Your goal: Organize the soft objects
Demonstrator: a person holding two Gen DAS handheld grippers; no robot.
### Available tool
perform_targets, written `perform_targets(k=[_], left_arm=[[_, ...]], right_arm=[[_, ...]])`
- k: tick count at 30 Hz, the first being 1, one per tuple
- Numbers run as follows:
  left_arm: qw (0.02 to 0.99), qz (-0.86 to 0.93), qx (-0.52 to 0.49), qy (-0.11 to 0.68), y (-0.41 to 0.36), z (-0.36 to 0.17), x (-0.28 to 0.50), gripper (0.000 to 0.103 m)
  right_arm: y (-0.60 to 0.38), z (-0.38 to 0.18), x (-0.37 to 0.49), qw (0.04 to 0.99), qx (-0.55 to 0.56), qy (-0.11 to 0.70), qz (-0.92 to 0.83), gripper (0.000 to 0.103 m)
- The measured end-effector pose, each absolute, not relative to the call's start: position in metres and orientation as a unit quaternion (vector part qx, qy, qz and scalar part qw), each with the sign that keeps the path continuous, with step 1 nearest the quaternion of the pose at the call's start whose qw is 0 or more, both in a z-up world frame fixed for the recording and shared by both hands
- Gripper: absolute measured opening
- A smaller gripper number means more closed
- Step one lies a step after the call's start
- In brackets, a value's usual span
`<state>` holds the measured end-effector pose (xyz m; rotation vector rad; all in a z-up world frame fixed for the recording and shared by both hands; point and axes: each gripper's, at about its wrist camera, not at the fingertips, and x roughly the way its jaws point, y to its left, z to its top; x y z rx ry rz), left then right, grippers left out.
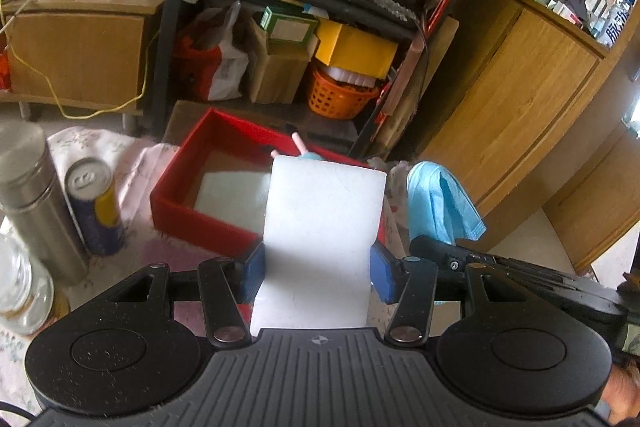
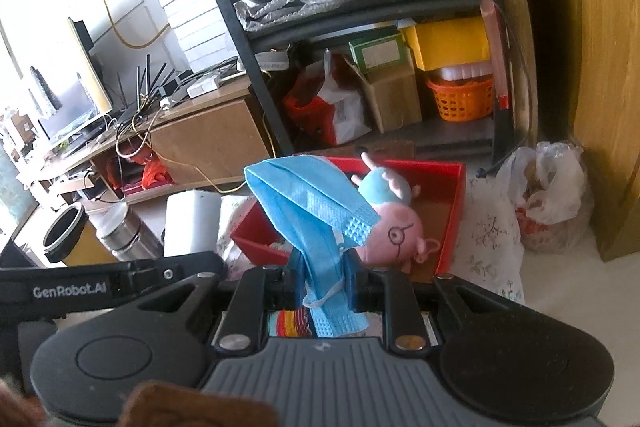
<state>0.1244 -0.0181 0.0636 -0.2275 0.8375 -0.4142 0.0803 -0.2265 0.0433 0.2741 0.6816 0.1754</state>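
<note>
My left gripper is shut on a white sponge block and holds it above the near edge of a red box. The block also shows in the right wrist view. My right gripper is shut on a folded blue face mask, held up in front of the red box; the mask also shows in the left wrist view. A pink and blue pig plush lies inside the box. Only its tip shows behind the sponge in the left wrist view.
A steel flask, a blue and yellow can and glass jars stand left on a floral cloth. A black shelf rack with boxes and an orange basket stands behind. A plastic bag sits right.
</note>
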Motion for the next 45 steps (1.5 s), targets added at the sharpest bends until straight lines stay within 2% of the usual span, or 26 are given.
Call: perform_targets(k=[13,26,29,30,31,32,35,45], left_arm=[[0.891,-0.178,-0.112,0.402,-0.024,0.058,0.168,0.055],[0.892,-0.142,-0.104,0.417,-0.031,0.028,0.225,0.056],[0.895,-0.130,-0.106,0.413,-0.031,0.020,0.238,0.059],[0.895,-0.127,-0.106,0.413,-0.031,0.017,0.241,0.063],[0.893,-0.128,-0.107,0.417,-0.030,0.014,0.244,0.072],[0.892,-0.128,-0.109,0.420,-0.030,0.012,0.246,0.076],[0.893,-0.126,-0.107,0.418,-0.029,0.010,0.248,0.079],[0.894,-0.118,-0.107,0.418,-0.024,0.020,0.234,0.080]], right_arm=[[-0.220,0.043,0.122,0.931,0.128,0.334,0.071,0.000],[-0.222,0.013,0.180,0.918,0.136,0.369,0.045,0.000],[-0.222,0.002,0.192,0.916,0.127,0.378,0.032,0.000],[-0.222,-0.001,0.194,0.915,0.126,0.382,0.031,0.000],[-0.223,-0.005,0.197,0.912,0.128,0.388,0.030,0.003],[-0.224,-0.007,0.199,0.911,0.134,0.390,0.028,0.011],[-0.227,-0.009,0.202,0.911,0.139,0.387,0.017,0.029],[-0.233,0.001,0.193,0.914,0.140,0.381,0.000,0.031]])
